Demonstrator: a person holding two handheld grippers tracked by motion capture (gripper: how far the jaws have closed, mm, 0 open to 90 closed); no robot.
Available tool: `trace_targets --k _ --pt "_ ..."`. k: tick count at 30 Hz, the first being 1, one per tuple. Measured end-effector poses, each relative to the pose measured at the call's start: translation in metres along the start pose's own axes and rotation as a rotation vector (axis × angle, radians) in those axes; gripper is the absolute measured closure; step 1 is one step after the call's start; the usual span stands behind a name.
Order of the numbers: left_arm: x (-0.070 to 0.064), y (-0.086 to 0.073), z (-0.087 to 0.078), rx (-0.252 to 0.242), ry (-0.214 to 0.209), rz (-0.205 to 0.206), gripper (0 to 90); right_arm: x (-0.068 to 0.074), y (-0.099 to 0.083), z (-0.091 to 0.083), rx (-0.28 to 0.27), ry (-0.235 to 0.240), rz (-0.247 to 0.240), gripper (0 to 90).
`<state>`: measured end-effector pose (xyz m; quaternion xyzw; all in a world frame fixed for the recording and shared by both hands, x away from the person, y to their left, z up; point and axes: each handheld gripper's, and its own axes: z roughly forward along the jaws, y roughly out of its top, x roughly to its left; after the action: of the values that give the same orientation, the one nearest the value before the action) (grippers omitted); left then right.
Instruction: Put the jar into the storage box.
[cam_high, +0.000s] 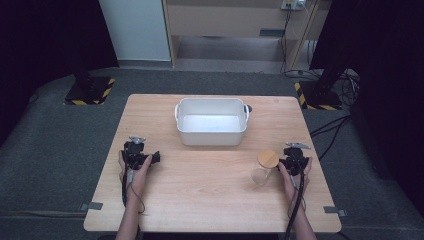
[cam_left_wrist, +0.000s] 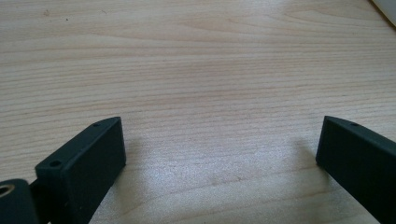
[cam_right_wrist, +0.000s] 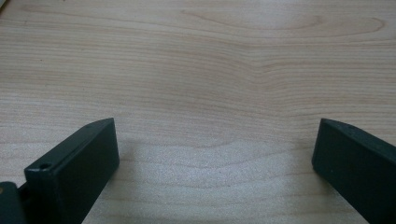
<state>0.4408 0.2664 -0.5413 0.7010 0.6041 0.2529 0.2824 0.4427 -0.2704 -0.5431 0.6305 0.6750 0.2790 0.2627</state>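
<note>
Right hand-held gripper (cam_right_wrist: 215, 149) wide open over bare table (cam_right_wrist: 210, 70), seemingly beside jar (cam_high: 265, 167) (left likewise wide, empty).

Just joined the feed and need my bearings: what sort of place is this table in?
Probably a lab or recording room, not a home: a lone wooden table on grey carpet, black stands on hazard-striped bases, dark curtains at both sides, and loose cables across the floor.

No legible txt, labels, brands or nos. anywhere; jar (cam_high: 265, 167), tub (cam_high: 211, 121), table (cam_high: 210, 195) all unmarked.
</note>
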Motion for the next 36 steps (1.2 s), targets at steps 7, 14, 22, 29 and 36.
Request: trace_targets --k 7,14,22,29,36 --pt "0.000 0.000 0.000 0.000 0.000 0.000 0.0 0.000 0.000 -0.001 -0.002 0.004 -0.002 2.3" --pt "0.000 0.000 0.000 0.000 0.000 0.000 0.0 0.000 0.001 -0.002 -0.005 -0.006 -0.014 4.3" --pt "0.000 0.000 0.000 0.000 0.000 0.000 0.0 -0.008 0.010 -0.015 -0.042 -0.016 -0.004 4.7" --pt "0.000 0.000 0.000 0.000 0.000 0.000 0.0 -0.024 0.025 -0.044 -0.071 -0.007 -0.007 4.9" --pt "0.000 0.000 0.000 0.000 0.000 0.000 0.0 -0.037 0.038 -0.077 -0.093 0.033 -0.019 5.6"
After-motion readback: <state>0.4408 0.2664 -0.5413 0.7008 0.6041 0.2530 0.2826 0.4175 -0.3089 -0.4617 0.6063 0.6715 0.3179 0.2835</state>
